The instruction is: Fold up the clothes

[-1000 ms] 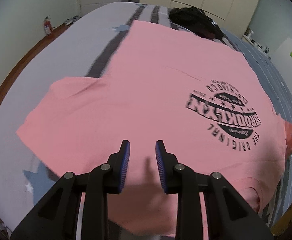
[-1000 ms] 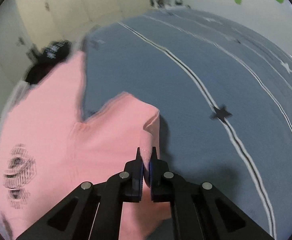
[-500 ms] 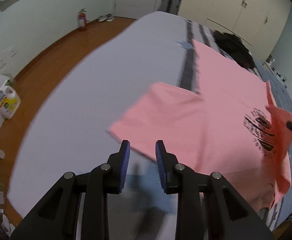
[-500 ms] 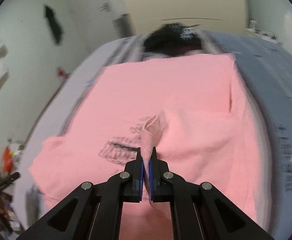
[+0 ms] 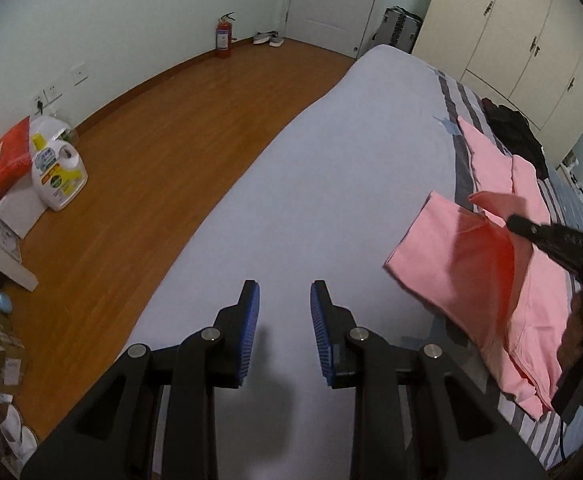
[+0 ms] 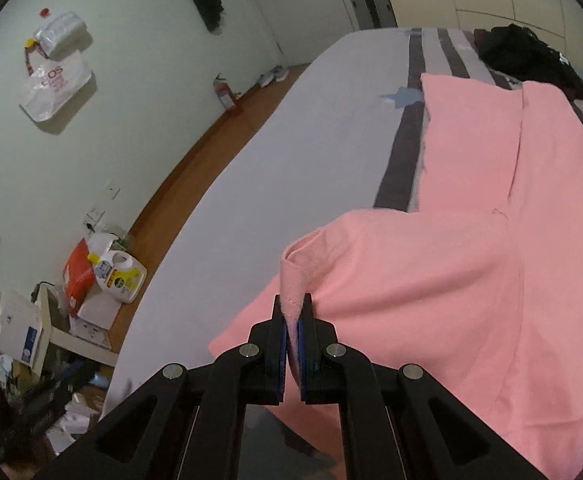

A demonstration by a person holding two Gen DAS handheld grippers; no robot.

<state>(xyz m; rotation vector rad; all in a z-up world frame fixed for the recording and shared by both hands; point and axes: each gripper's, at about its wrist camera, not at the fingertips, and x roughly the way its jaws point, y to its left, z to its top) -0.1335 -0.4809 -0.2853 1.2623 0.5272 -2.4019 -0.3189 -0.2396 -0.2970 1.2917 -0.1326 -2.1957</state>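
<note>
A pink T-shirt (image 6: 471, 248) lies on the bed, its right half folded over the left so the print is hidden. My right gripper (image 6: 292, 306) is shut on the hem of that folded-over part, holding a fold of pink cloth above the shirt's left sleeve. In the left wrist view the same pink T-shirt (image 5: 447, 256) sits at the right, with the right gripper (image 5: 511, 222) pinching a raised flap. My left gripper (image 5: 284, 294) hangs open over the bare pale sheet (image 5: 331, 200), well left of the shirt, nothing between its blue pads.
A heap of black clothes (image 6: 527, 56) lies at the far end of the bed. Left of the bed is wooden floor (image 5: 143, 128) with a detergent jug (image 5: 57, 176), boxes and a red fire extinguisher (image 5: 223, 38). Wardrobes (image 5: 511, 40) stand behind.
My right gripper has carried the shirt's right side across to the left, covering the print. My left gripper swung left off the shirt and now hangs over bare sheet.
</note>
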